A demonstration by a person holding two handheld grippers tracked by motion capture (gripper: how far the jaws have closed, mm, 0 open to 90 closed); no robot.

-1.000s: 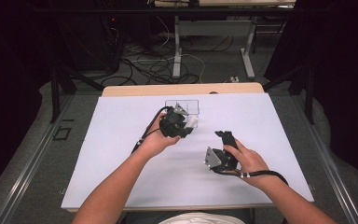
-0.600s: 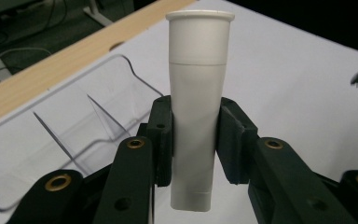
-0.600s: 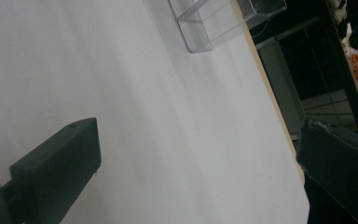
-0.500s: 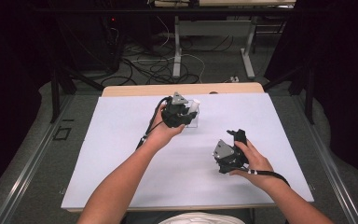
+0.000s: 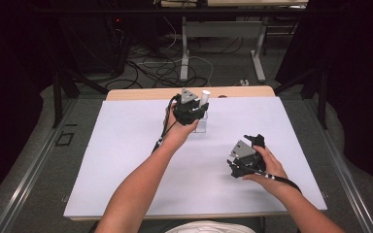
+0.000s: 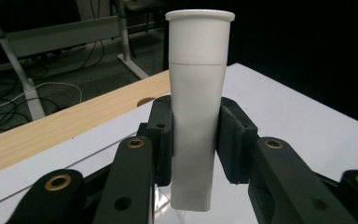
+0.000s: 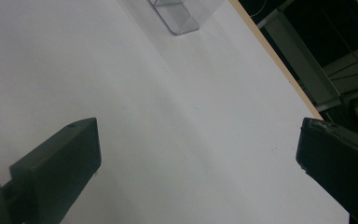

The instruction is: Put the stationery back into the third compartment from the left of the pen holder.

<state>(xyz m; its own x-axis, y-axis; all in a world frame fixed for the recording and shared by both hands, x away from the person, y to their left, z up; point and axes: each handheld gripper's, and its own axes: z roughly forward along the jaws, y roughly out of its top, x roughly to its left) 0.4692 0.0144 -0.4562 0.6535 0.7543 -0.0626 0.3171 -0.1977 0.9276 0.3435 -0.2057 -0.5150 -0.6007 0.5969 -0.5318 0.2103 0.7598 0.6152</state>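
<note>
My left gripper (image 5: 194,110) is near the table's far middle, shut on a white tube (image 5: 205,95) that stands upright with its cap on top. In the left gripper view both pads press the tube (image 6: 198,93) at mid-height, left gripper (image 6: 196,140). A clear plastic holder (image 5: 202,127) sits on the table directly under it. My right gripper (image 5: 253,145) hovers low over the right side of the table; its jaws have just been opening and stand wide, with only bare table between them in the right gripper view (image 7: 200,154).
A white sheet (image 5: 126,170) covers the table, and a strip of wood (image 5: 141,93) shows along the far edge. The clear holder (image 7: 177,18) lies well ahead of my right gripper. Dark floor, cables and metal table legs (image 5: 184,53) lie beyond.
My left hand has carried the tube away from the person and slightly right, ending over the clear holder. My right hand has drifted to the right.
</note>
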